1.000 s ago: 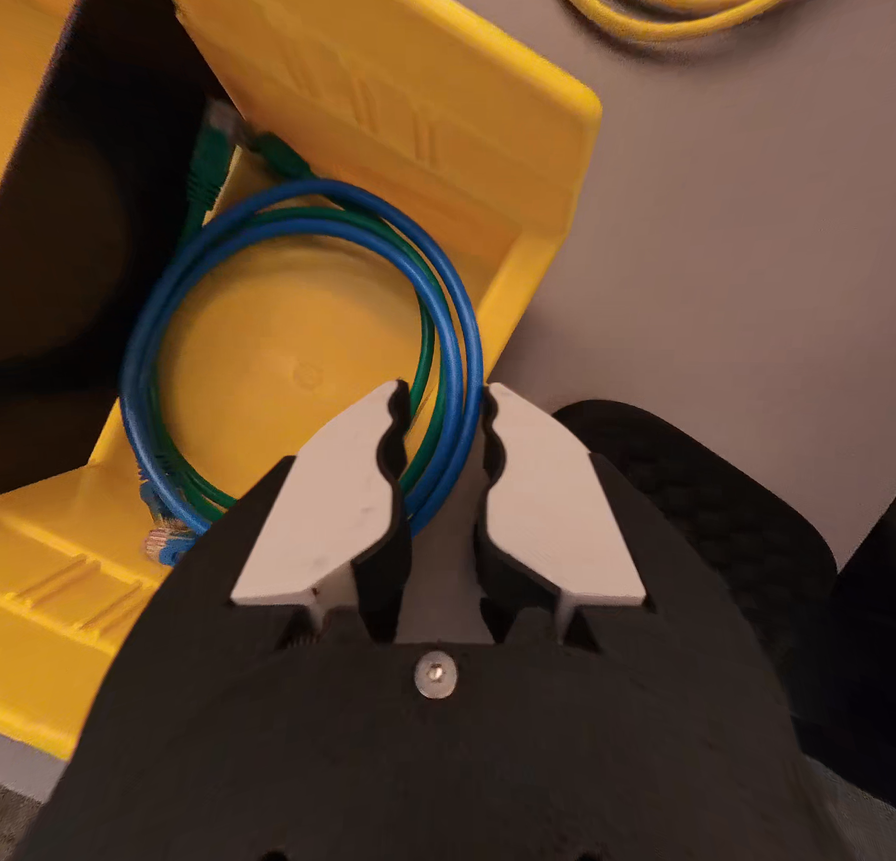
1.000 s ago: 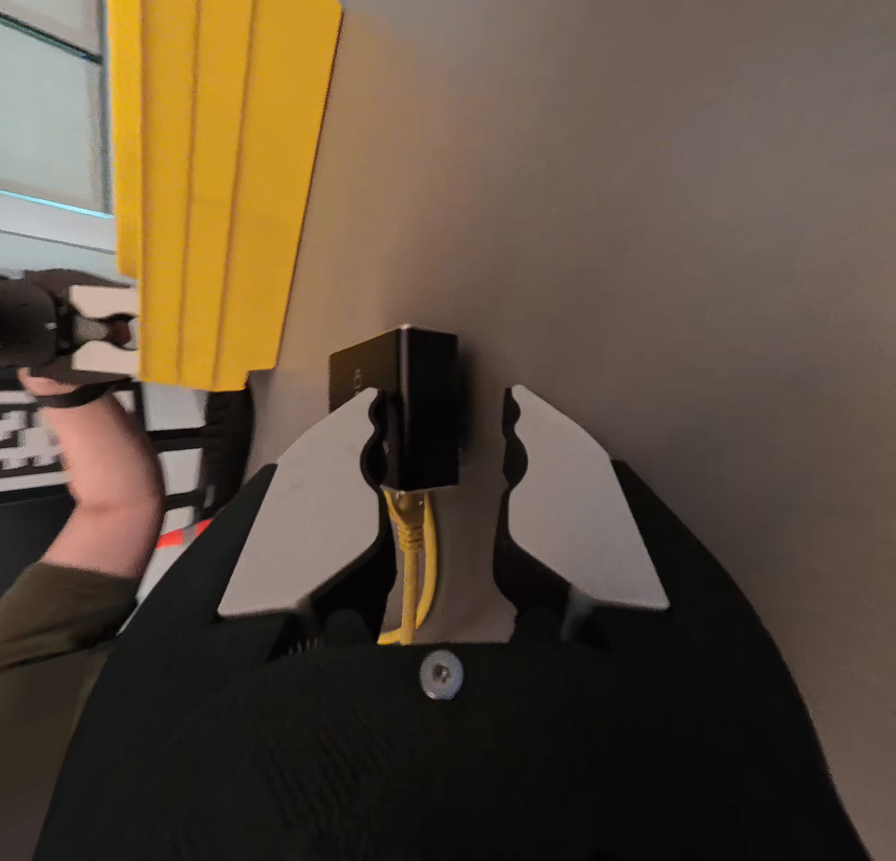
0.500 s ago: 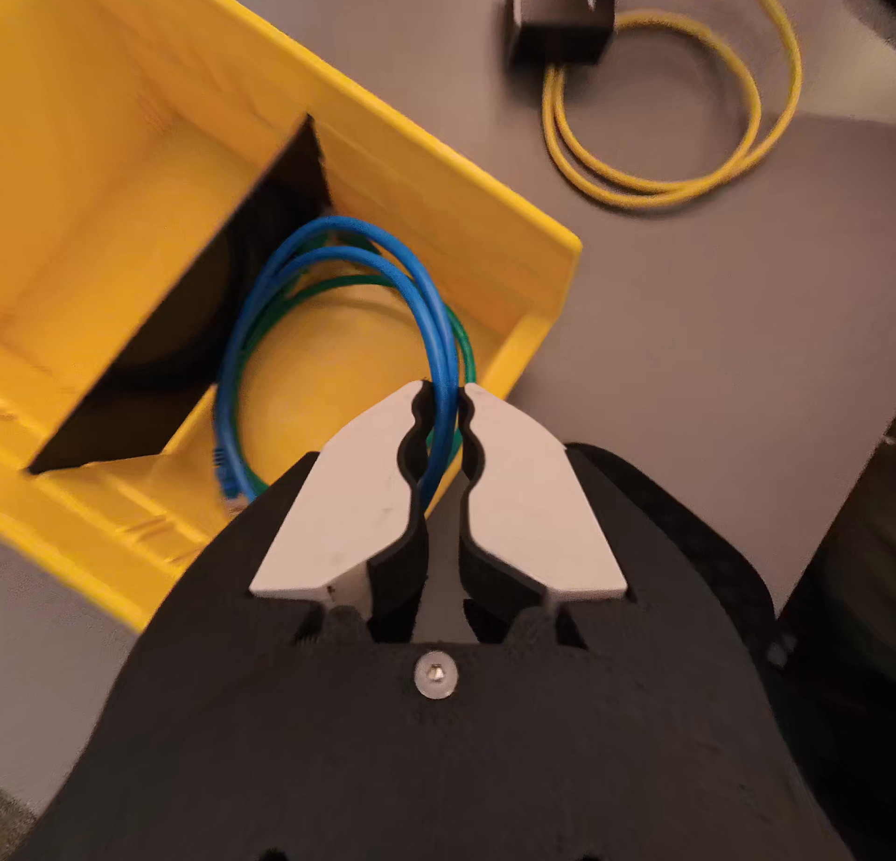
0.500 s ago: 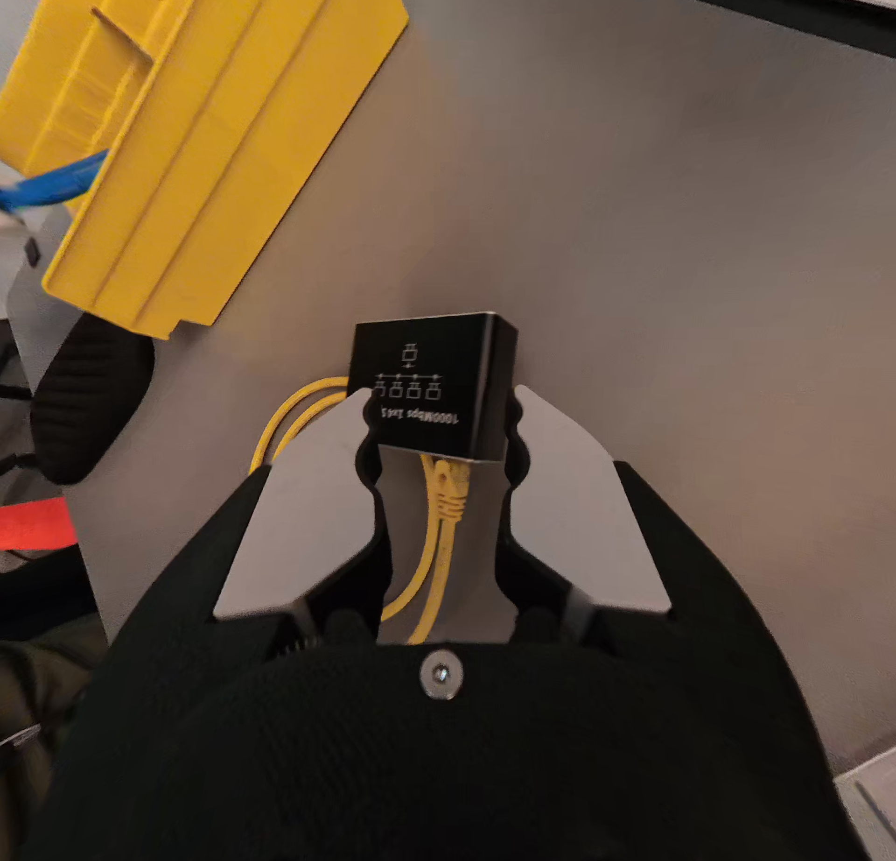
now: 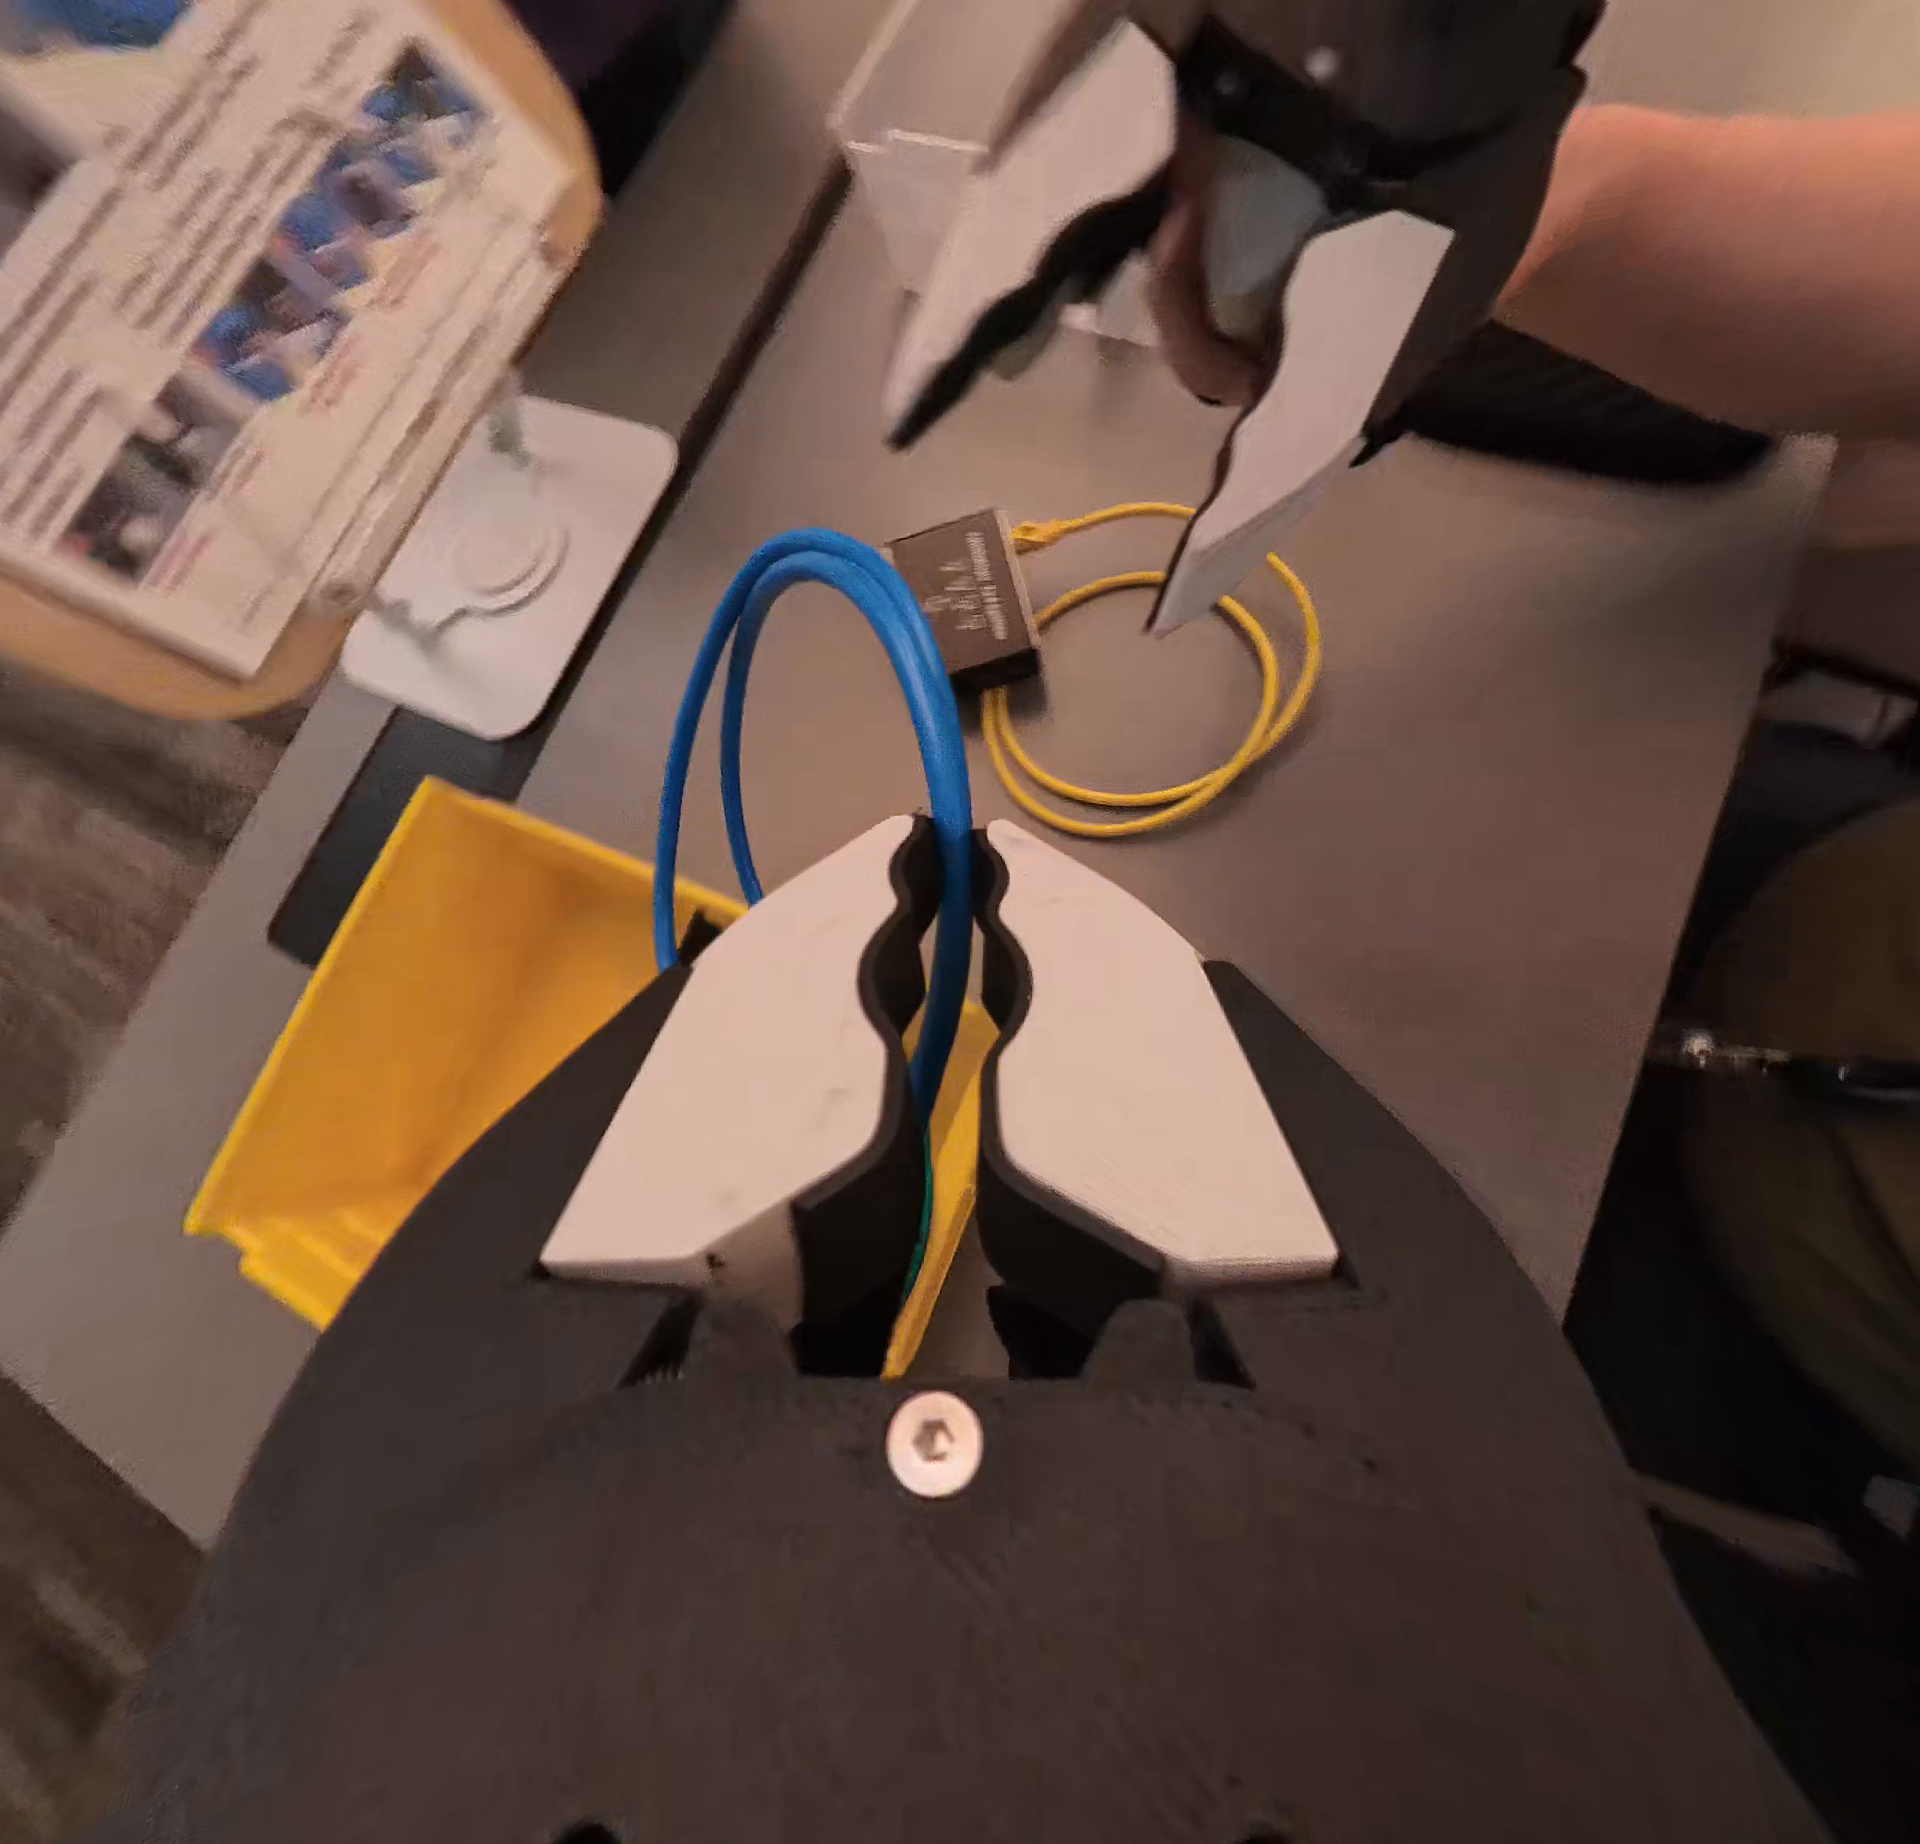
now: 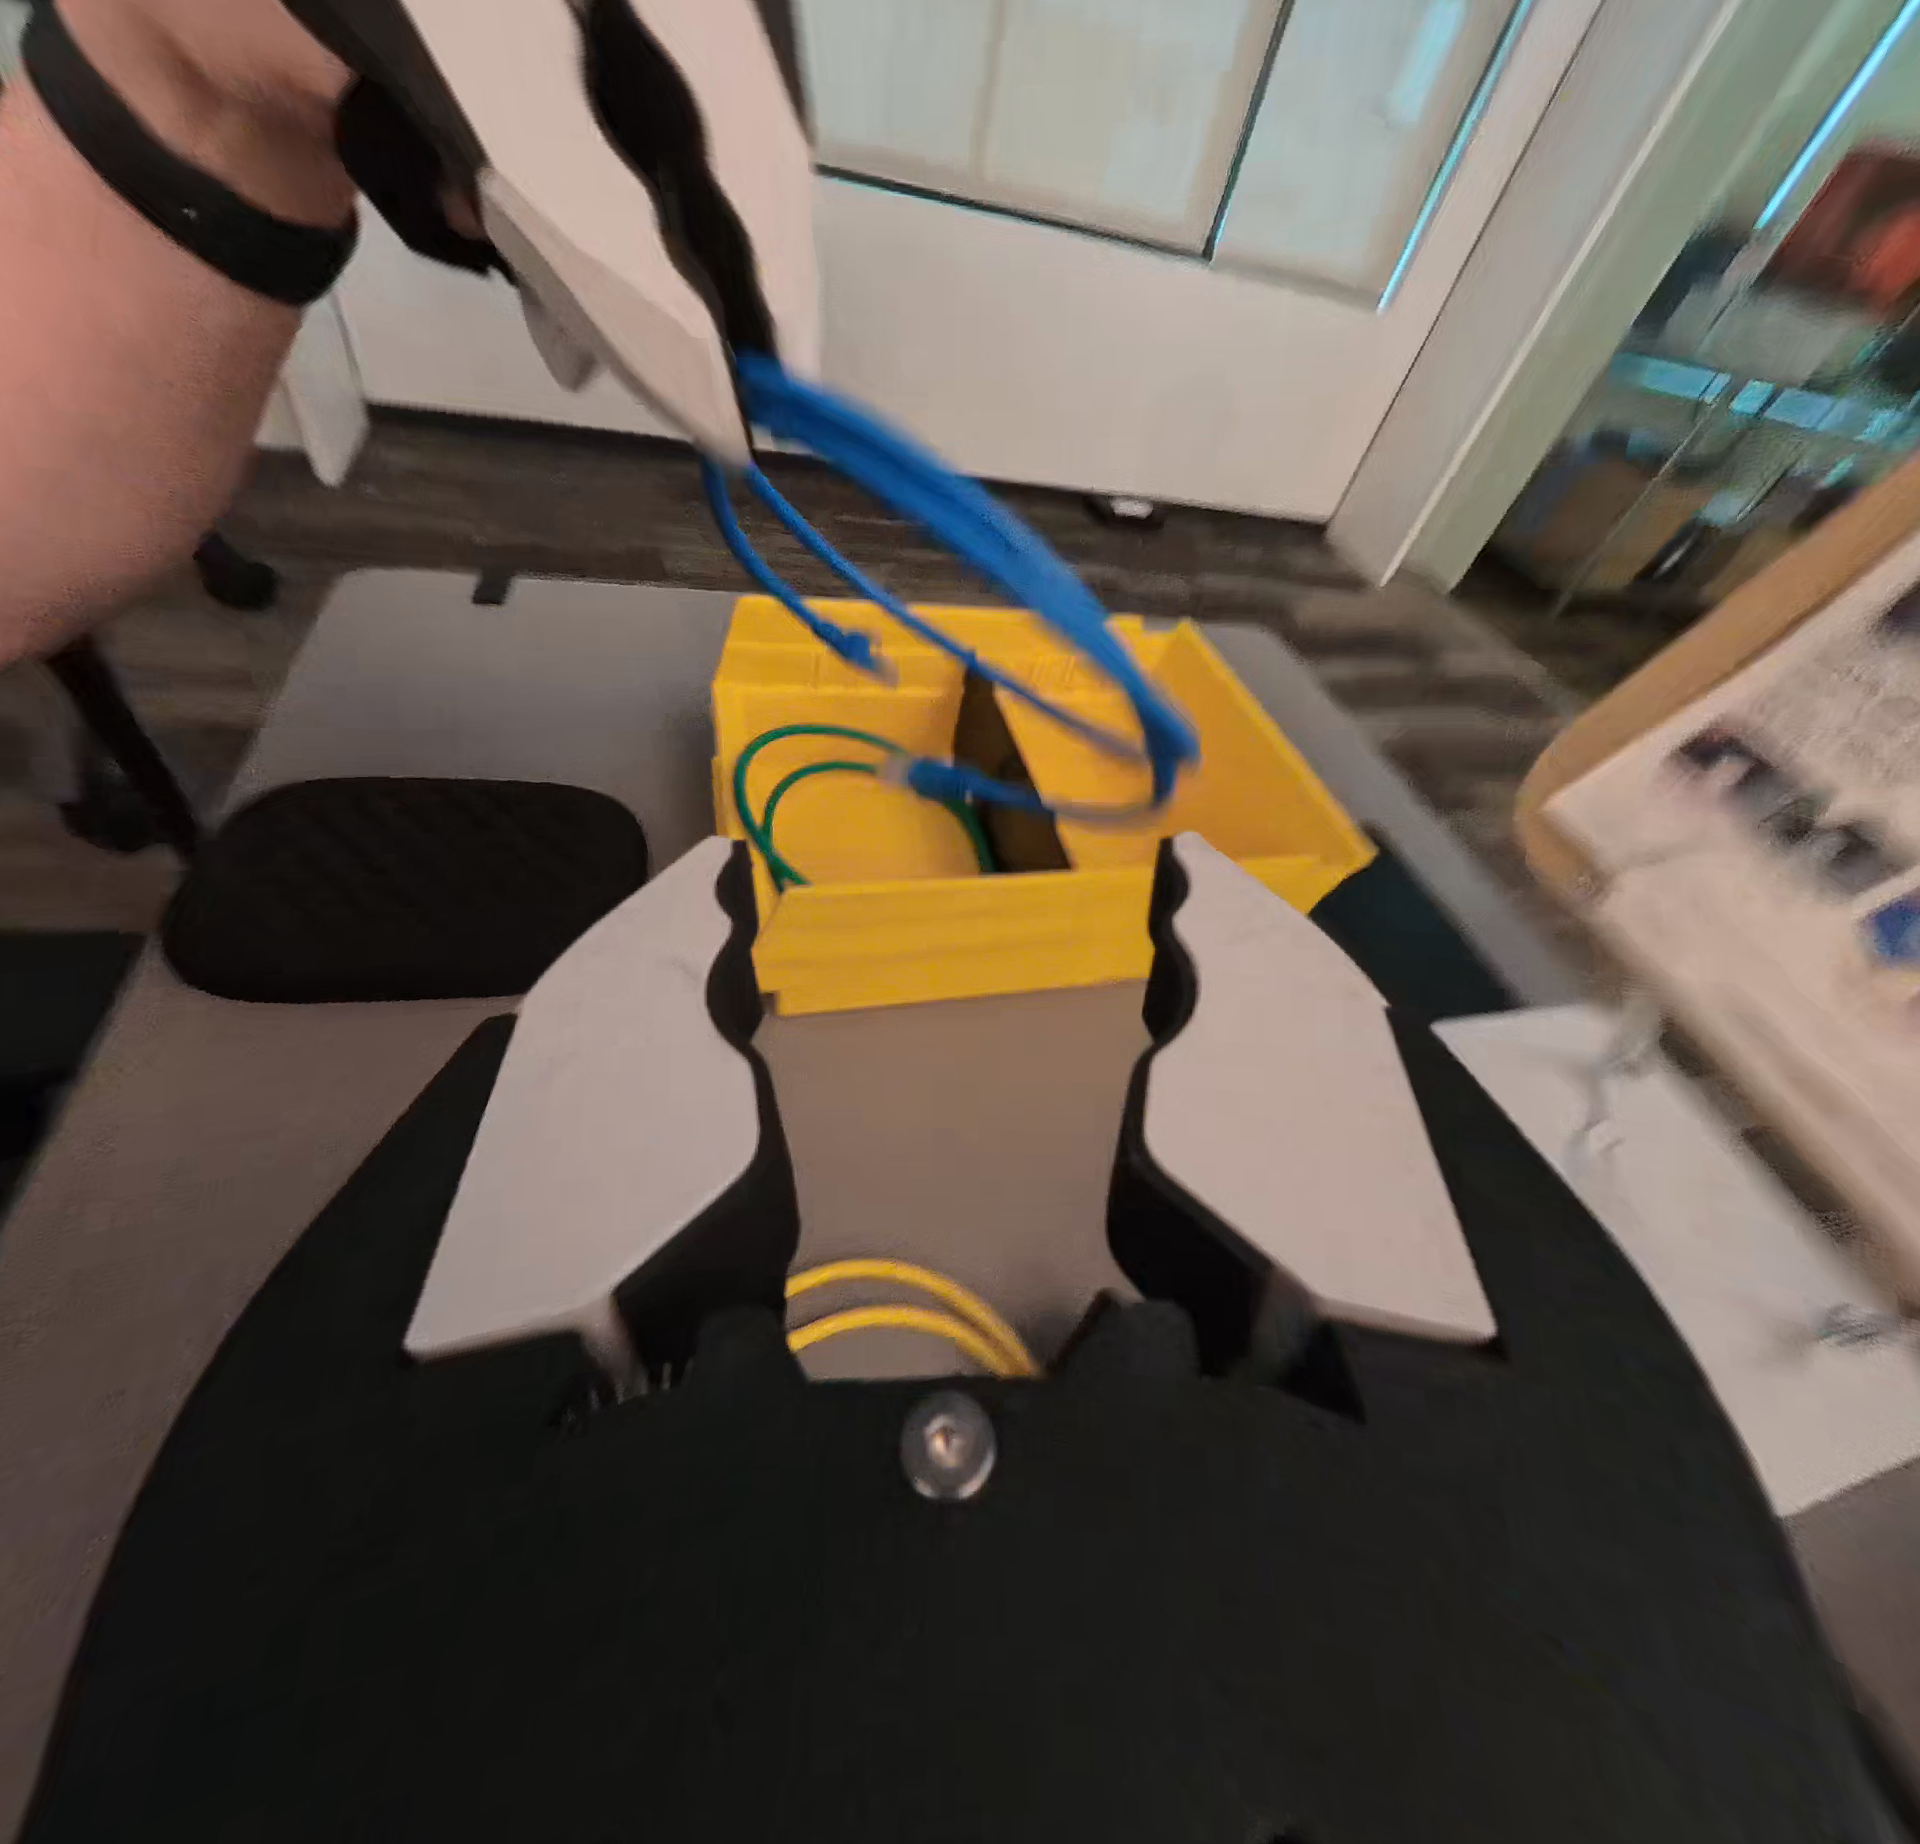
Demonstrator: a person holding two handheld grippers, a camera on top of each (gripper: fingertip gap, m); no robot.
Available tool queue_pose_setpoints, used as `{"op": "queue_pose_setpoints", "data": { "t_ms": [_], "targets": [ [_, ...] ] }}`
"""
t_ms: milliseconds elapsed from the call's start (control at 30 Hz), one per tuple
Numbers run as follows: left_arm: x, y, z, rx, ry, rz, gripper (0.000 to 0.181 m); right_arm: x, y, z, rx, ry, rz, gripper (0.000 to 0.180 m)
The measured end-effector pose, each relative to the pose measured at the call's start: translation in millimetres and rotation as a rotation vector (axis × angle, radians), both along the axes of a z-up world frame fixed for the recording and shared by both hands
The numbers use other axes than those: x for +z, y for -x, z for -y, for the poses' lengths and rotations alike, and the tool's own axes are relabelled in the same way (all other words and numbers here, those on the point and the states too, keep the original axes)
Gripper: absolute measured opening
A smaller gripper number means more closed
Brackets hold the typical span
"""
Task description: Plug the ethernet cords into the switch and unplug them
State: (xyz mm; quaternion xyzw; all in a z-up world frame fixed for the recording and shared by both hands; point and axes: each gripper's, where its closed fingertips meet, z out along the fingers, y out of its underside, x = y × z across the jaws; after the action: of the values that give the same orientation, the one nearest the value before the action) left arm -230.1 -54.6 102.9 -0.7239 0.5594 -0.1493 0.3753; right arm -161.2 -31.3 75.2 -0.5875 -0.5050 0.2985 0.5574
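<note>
My left gripper point(image 5: 951, 838) is shut on a coiled blue ethernet cord point(image 5: 810, 651) and holds it in the air above the yellow bin point(image 5: 447, 1015). In the right wrist view the left gripper point(image 6: 743, 381) shows at upper left with the blue cord point(image 6: 987, 547) dangling over the bin point(image 6: 956, 953). A green cord point(image 6: 790, 776) lies in the bin. The black switch point(image 5: 971, 594) sits on the grey table with a yellow cord point(image 5: 1153, 797) plugged into it. My right gripper point(image 6: 951, 859) is open and empty, above the switch point(image 5: 1039, 527).
A sign holder with a printed sheet point(image 5: 260, 288) on a white base point(image 5: 509, 568) stands left of the switch. A clear box point(image 5: 935, 132) is behind it. A black pad point(image 6: 405, 880) lies beside the bin. The yellow cord's loop point(image 6: 904, 1316) lies under my right gripper. The left gripper's tips are roughly 9 cm from the right gripper's.
My left gripper has lifted the blue cord up out of the bin. My right gripper has come off the switch, risen, opened wider and turned toward the bin.
</note>
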Motion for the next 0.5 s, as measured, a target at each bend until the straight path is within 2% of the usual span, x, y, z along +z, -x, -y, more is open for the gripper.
{"op": "queue_pose_setpoints", "data": {
  "t_ms": [67, 133, 167, 200, 233, 300, 367, 400, 500],
  "targets": [
    [-8.0, -29.1, 13.9, -0.106, -0.009, -0.08, 0.005, 17.6, 8.6, 12.7, -0.004, -0.178, 0.054, 0.078],
    [-15.7, -54.2, 23.6, -0.183, -0.003, -0.116, 0.005, 16.0, 11.2, 23.5, 0.026, -0.298, 0.173, 0.075],
    [-19.1, -65.3, 27.6, -0.217, 0.007, -0.115, 0.005, 7.8, 9.0, 27.3, 0.048, -0.316, 0.255, 0.063],
    [-23.6, -74.5, 32.2, -0.253, 0.031, -0.112, 0.005, -4.0, 3.5, 31.5, 0.083, -0.306, 0.35, 0.019],
    [-29.3, -80.9, 32.8, -0.27, 0.043, -0.112, 0.005, -12.1, -4.1, 32.0, 0.092, -0.289, 0.414, 0.01],
    [-35.6, -91.5, 29.8, -0.28, 0.046, -0.046, 0.007, -22.6, -16.7, 33.0, 0.103, -0.214, 0.442, 0.009],
    [-37.5, -87.8, 18.9, -0.233, 0.028, 0.026, 0.037, -28.7, -32.6, 28.7, 0.063, -0.185, 0.443, 0.009],
    [-38.6, -79.4, 14.5, -0.205, 0.03, 0.059, 0.044, -29.5, -43.2, 22.9, 0.012, -0.21, 0.445, 0.01],
    [-56.7, -31.0, -2.0, -0.066, 0.057, 0.087, 0.045, -33.8, -77.7, 14.1, -0.144, -0.328, 0.476, 0.009]
  ]
}}
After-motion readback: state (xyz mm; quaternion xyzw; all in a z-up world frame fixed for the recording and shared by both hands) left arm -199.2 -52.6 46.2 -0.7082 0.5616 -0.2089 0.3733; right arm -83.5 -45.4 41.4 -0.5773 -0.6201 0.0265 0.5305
